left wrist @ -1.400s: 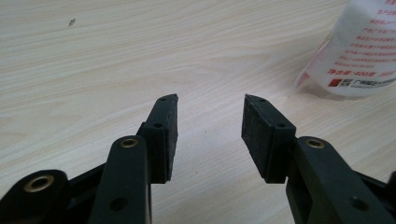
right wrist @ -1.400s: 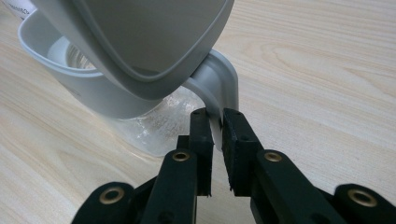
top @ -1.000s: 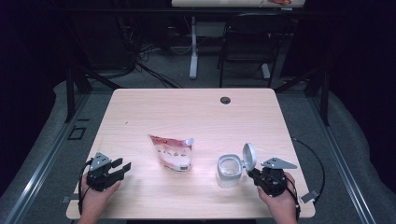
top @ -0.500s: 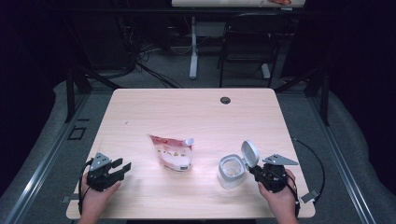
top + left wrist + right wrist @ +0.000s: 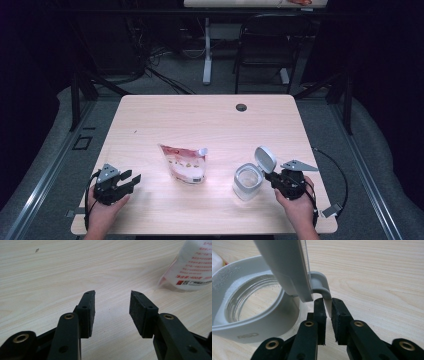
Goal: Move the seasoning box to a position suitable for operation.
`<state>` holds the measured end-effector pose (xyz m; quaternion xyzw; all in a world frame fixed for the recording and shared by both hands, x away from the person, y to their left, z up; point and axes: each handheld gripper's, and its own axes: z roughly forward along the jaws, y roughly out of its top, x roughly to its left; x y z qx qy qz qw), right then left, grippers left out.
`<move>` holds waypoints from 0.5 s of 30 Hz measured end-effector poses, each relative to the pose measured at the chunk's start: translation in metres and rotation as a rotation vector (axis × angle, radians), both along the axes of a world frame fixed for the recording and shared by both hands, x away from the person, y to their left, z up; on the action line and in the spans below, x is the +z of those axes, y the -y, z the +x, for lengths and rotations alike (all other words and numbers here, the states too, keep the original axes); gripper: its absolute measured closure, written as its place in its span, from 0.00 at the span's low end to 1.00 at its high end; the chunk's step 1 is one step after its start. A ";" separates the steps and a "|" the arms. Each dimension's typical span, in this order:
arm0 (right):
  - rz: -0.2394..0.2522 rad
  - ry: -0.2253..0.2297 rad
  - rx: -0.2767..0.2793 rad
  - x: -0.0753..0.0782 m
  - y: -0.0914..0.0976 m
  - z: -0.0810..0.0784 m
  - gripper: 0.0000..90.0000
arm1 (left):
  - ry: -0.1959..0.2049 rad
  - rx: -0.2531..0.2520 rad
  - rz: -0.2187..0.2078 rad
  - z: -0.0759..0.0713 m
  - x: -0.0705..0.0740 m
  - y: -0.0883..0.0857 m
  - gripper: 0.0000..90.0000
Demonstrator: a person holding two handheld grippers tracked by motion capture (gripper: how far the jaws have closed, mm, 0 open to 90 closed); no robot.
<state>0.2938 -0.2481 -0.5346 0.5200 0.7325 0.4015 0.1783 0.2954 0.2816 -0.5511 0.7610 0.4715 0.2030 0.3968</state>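
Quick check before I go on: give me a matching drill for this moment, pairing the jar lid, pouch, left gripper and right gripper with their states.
Things:
1. jar lid
2. pouch
3. left gripper
4. right gripper

States:
A. jaws apart over bare table, nothing between them
B. lying flat, spout capped
C. flipped up on its hinge, jar open
D. jaws pinching a thin grey tab at the hinge

Pairs: 1-C, 2-B, 3-A, 4-D

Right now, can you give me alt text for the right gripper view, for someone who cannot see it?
The right hand-held gripper pinches a thin grey tab at the hinge of a jar's open lid, which stands raised above it. To the left is the clear jar with its grey collar, mouth open and looking empty, on a light wooden table.
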 end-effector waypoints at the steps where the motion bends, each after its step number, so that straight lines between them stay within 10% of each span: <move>1: 0.007 -0.001 0.000 0.000 0.000 0.001 0.92 | 0.001 -0.003 0.003 0.000 0.000 0.000 0.63; 15: -0.001 0.011 0.043 0.002 -0.008 0.023 0.93 | -0.005 -0.005 0.004 0.002 -0.002 0.002 0.63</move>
